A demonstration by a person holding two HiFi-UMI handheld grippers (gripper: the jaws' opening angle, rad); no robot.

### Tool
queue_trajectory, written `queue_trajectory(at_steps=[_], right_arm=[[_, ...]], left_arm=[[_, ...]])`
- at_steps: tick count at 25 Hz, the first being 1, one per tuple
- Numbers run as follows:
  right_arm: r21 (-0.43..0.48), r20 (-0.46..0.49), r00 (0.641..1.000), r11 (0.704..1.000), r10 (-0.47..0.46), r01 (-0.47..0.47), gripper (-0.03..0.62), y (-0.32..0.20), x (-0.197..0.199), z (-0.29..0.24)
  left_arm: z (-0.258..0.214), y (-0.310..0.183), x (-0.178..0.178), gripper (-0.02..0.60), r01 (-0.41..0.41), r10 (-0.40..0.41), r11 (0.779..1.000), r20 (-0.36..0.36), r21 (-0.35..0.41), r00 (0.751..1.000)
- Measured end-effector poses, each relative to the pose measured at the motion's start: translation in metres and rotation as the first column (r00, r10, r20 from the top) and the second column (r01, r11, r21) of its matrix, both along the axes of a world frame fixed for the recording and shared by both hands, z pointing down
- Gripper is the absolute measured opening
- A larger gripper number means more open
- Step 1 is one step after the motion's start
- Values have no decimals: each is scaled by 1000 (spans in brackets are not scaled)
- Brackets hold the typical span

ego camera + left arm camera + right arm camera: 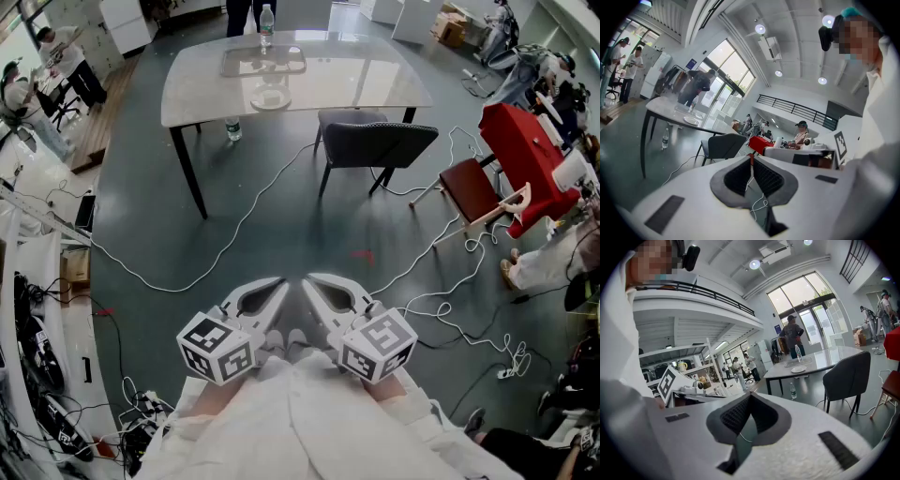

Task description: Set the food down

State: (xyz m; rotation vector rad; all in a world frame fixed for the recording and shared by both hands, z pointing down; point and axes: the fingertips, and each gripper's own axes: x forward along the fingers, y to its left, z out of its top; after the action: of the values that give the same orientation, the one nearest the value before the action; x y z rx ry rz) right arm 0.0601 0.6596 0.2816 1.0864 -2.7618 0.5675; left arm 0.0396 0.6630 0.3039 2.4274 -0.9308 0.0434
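I hold both grippers close to my body, low in the head view, pointing at the floor. The left gripper is shut, its jaws meeting at the tips with nothing between them. The right gripper is likewise shut and holds nothing. Across the room stands a pale table with a white plate, a clear tray and a water bottle on it. The plate looks bare from here. No food shows in any view.
A dark chair stands at the table's near side, and a bottle stands on the floor under the table. White cables cross the grey floor. A red-covered stand and clutter lie right; shelves and people left.
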Motion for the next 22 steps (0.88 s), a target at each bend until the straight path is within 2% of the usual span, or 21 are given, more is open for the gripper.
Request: queue_trajectory(at_steps=[13,16,22], right_arm=[[19,-7,1000,1000,-7,7,2,-4,3,2],[0,51,999,1000,10,-10,2,-9,10,-1],[-42,45,999,999,2,0,3,-13,20,10]], left_arm=[[0,-3,8,28,3,-3,1000,-4,-4,1000],[1,-4,11,28,13,-13,1000,-4,-9,1000],[5,-5,20,28,34,-34,999,0,-24,999]])
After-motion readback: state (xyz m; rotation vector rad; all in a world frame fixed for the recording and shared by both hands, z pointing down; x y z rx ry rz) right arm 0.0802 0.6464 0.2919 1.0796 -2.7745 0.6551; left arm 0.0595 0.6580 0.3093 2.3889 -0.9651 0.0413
